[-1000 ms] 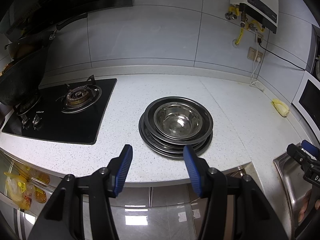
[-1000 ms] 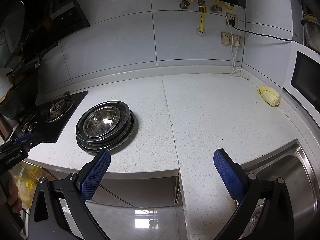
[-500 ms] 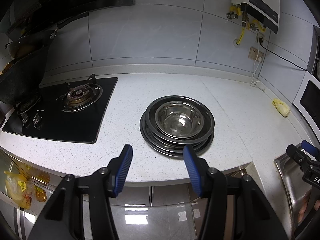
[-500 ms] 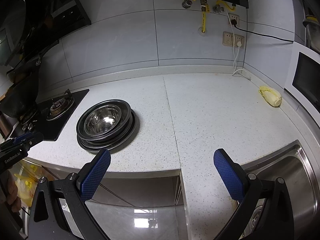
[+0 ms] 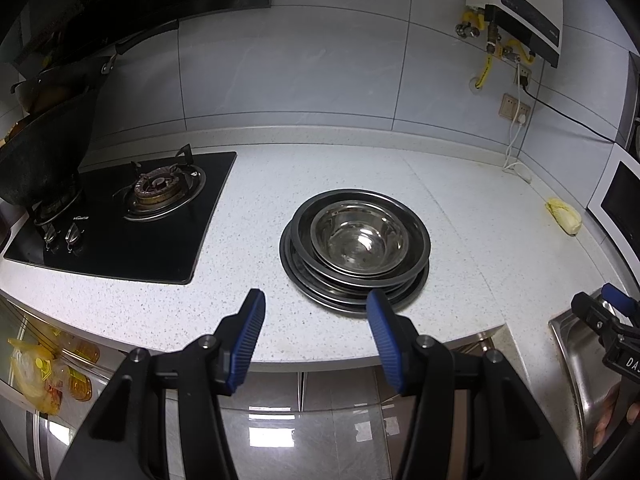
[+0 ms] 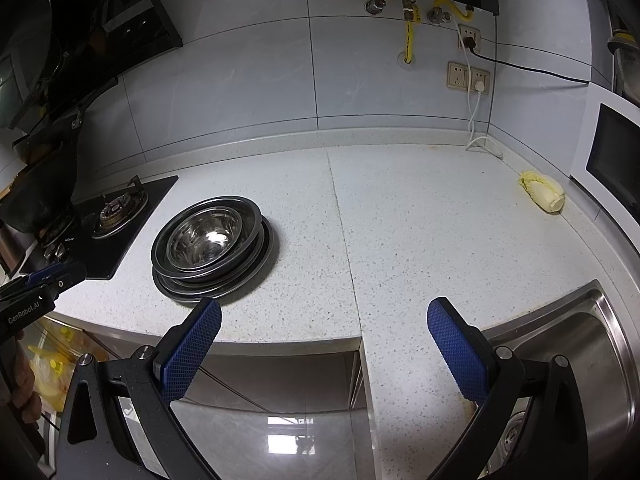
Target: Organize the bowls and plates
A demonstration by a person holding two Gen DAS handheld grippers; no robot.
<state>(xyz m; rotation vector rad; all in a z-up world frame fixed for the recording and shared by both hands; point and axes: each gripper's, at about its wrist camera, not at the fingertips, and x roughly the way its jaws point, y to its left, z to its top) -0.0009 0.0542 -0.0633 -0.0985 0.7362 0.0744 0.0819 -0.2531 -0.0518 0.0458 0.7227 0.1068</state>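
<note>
A stack of steel plates (image 5: 416,280) with a steel bowl (image 5: 356,238) nested on top sits on the speckled white counter (image 5: 256,208). It also shows in the right wrist view: the stack of plates (image 6: 264,252) and the bowl (image 6: 206,240). My left gripper (image 5: 316,308) is open and empty, just in front of the stack at the counter's front edge. My right gripper (image 6: 324,316) is wide open and empty, off the counter's front edge, right of the stack.
A black gas hob (image 5: 120,216) with a dark wok (image 5: 44,152) lies left of the stack. A steel sink (image 6: 580,360) is at the right. A yellow cloth-like lump (image 6: 542,194) lies by the white appliance (image 6: 608,152). A water heater (image 5: 516,4) and sockets (image 6: 468,76) are on the wall.
Both grippers have drifted slightly; the stack sits marginally lower and nearer in the views. Neither gripper changed its opening.
</note>
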